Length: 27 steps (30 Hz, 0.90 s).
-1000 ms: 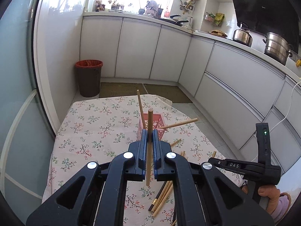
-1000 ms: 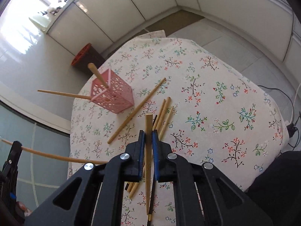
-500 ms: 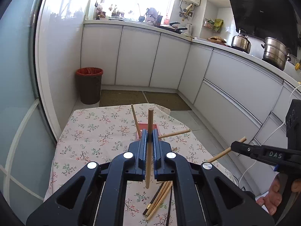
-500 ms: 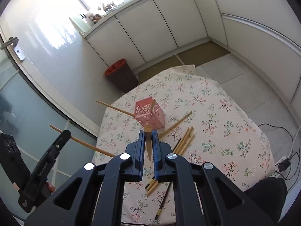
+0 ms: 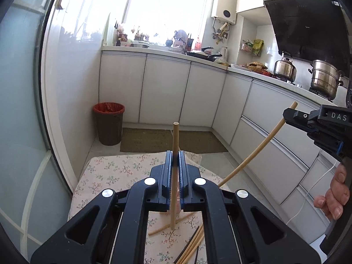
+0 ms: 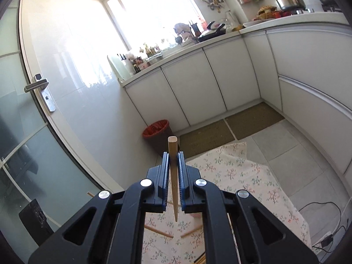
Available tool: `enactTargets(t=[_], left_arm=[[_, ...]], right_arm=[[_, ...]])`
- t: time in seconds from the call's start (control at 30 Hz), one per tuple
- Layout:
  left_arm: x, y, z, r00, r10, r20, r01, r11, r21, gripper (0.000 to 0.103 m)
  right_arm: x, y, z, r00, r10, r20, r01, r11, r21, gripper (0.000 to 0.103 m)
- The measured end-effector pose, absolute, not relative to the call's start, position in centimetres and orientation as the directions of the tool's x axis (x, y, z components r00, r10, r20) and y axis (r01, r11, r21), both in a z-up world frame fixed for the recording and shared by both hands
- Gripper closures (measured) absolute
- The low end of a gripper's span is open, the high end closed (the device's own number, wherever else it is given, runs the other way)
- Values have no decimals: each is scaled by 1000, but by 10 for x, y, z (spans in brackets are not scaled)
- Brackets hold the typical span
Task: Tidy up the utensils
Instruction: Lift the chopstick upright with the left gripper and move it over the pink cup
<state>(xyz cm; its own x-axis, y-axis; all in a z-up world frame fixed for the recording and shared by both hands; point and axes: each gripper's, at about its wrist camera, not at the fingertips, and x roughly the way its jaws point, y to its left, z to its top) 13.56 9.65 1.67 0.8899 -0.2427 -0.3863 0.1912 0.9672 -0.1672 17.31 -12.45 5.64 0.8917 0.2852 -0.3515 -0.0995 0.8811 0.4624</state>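
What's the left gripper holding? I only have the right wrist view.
Observer: The left gripper is shut on a light wooden chopstick, held upright and clamped around mid-length.
Operator: Any loose ones below it?
Observer: Yes. A bundle of loose chopsticks lies on the floral tablecloth, with at least one dark stick among the light ones.
Operator: How does my grip look from outside?
Observer: The right gripper grips the right chopstick near its upper end. The rest slants down toward the table, apart from the left one.
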Motion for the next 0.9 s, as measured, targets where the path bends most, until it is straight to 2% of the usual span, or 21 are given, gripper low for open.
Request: enactTargets(t=[0.13, 0.23, 0.57, 0.7, 0.9], left_arm=[[157, 88, 34, 904, -233, -357, 186, 969, -163, 98], [178, 82, 34, 908, -226, -353, 175, 970, -170, 98], [245, 60, -23, 877, -205, -434, 130, 972, -196, 97], [252, 69, -52, 856, -231, -462, 111, 955, -274, 95], [245, 85, -35, 879, -205, -431, 77, 952, -297, 90]], right_arm=[[202, -126, 67, 916, 237, -325, -76, 895, 439, 95], [228, -128, 61, 911, 232, -340, -63, 895, 442, 95], [295, -120, -3, 877, 224, -426, -33, 911, 412, 95], [310, -115, -26, 862, 222, -455, -30, 920, 391, 95], [322, -105, -43, 847, 234, -478, -38, 922, 385, 95]])
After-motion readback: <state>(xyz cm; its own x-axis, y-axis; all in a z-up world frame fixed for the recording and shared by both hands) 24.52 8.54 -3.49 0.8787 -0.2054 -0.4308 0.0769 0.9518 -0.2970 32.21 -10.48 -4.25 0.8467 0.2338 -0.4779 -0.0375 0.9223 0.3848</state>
